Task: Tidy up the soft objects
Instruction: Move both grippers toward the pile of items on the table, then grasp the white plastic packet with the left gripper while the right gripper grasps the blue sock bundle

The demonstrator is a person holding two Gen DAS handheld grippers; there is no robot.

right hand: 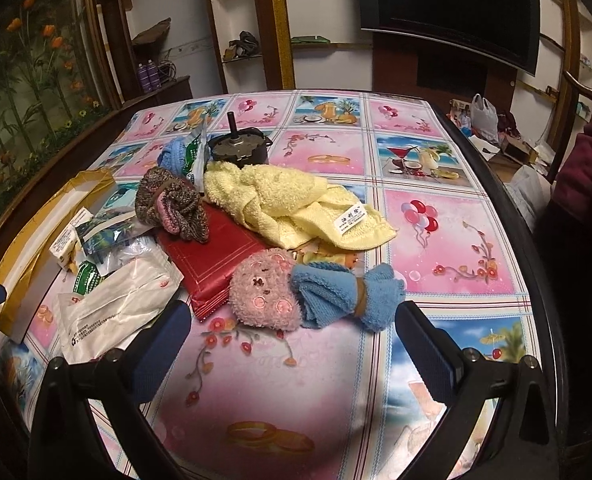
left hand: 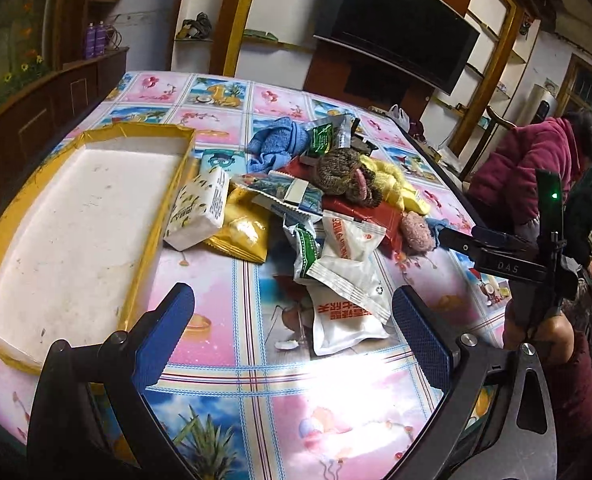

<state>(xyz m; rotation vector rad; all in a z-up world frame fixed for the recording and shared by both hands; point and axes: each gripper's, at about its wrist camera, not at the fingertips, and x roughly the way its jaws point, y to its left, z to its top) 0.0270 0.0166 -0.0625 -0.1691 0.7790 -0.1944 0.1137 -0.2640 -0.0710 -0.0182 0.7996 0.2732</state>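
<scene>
Both grippers stand open and empty. Just ahead of the right gripper (right hand: 292, 344) lies the pink-and-blue towel doll (right hand: 311, 296); beyond it, the yellow towel (right hand: 292, 208). Ahead of the left gripper (left hand: 292, 332) lie slick white packets (left hand: 343, 280), which risk snagging; the tray (left hand: 76, 216) sits left.

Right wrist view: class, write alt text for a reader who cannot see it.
The open right gripper hovers over a patterned table before a pink-and-blue plush toy. Behind lie a yellow towel, a red packet and a knitted bundle.
</scene>
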